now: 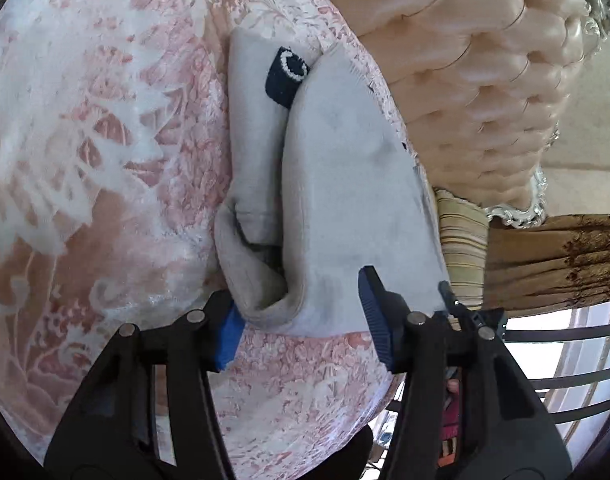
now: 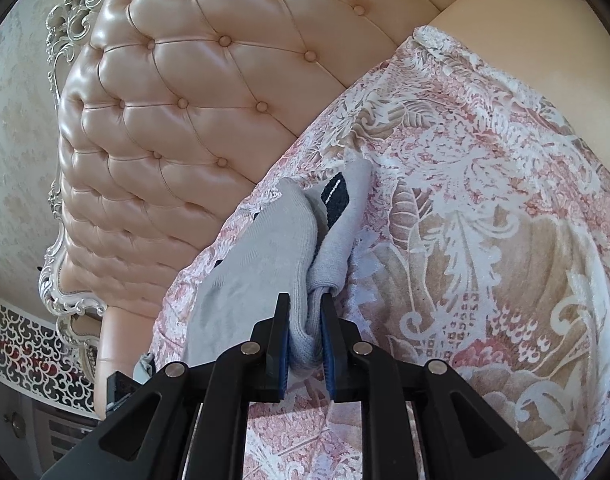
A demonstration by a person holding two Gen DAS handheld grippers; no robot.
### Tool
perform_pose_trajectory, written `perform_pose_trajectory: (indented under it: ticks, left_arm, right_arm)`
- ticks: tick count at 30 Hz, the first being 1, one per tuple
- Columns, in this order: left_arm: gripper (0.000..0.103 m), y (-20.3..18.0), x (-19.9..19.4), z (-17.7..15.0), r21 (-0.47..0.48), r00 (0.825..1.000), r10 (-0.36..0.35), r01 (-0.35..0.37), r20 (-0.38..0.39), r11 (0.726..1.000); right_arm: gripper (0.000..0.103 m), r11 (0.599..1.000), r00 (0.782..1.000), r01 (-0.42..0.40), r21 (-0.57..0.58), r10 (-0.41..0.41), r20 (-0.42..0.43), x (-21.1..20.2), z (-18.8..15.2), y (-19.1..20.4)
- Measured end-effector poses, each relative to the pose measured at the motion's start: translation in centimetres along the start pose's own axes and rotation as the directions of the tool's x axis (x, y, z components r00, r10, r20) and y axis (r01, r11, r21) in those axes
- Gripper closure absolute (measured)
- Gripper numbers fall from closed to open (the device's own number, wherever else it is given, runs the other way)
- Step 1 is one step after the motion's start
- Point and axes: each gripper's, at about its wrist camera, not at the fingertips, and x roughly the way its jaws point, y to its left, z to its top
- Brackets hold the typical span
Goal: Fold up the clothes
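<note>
The right gripper (image 2: 305, 336), black-armed with blue pads, pinches a bunched fold of a pale grey knitted garment (image 2: 261, 264), its jaws drawn close on the cloth at the six o'clock edge of the right wrist view. The garment lies on a pink-and-white floral damask bedspread (image 2: 485, 200), just beside a tufted, buttoned peach leather headboard (image 2: 177, 92) that fills ten o'clock. A dark navy label (image 2: 337, 194) with white stitching shows between two grey folds at twelve o'clock from the jaws. In the left wrist view, the left gripper (image 1: 301, 320) stands half spread around the garment's near rolled edge, the left pad touching the cloth and the right pad lying against its flat upper layer; whether the pads actually press cannot be told. A striped cushion (image 1: 463, 248) sits at three o'clock, beside a dark wooden bed frame (image 1: 557, 260).
</note>
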Motion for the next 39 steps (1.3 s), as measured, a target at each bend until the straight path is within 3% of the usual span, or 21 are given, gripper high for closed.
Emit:
perform_pose_trajectory:
  ticks: [4,6,8,14,16,22,29,39]
  left_arm:
    - [0.046,-0.1,0.1,0.3,0.018,1.000,0.012,-0.012,0.017,1.000]
    - [0.054,-0.1,0.2,0.3,0.027,0.999,0.031,-0.032,0.030,0.999]
    - [0.075,0.2,0.2,0.1,0.031,0.998,0.054,-0.055,0.043,0.998]
    - [0.082,1.6,0.0,-0.1,0.019,0.998,0.017,-0.018,0.066,1.000]
    - [0.089,1.4,-0.2,-0.4,0.054,0.995,0.036,-0.041,0.089,0.998]
    - [0.092,-0.8,-0.9,-1.1,0.146,0.982,0.099,-0.122,0.159,0.982]
    - [0.093,-5.3,-4.7,-1.0,0.254,0.974,0.047,-0.104,0.223,0.962]
    - [0.093,-8.5,-8.4,0.2,0.259,0.968,-0.104,0.043,0.228,0.965]
  right_arm:
    - [0.087,1.000,1.000,-0.003,0.005,0.003,-0.004,0.2,0.0,-0.3]
    - [0.087,1.000,1.000,-0.007,0.007,0.007,-0.006,0.3,-0.2,-0.4]
    - [0.087,1.000,1.000,0.007,0.005,-0.007,-0.012,0.4,-0.3,-0.5]
    - [0.087,1.000,0.999,0.026,0.013,-0.025,-0.024,0.9,-0.6,-1.2]
    - [0.088,0.999,0.999,0.035,0.002,-0.035,-0.036,1.1,-0.6,-1.3]
    - [0.092,0.989,0.995,0.094,-0.110,-0.096,-0.004,1.0,-0.9,0.1]
    - [0.092,0.985,0.998,0.011,-0.169,0.000,0.060,-1.3,0.4,4.5]
    - [0.092,0.975,0.979,-0.149,-0.166,0.170,0.116,-5.1,1.8,9.0]
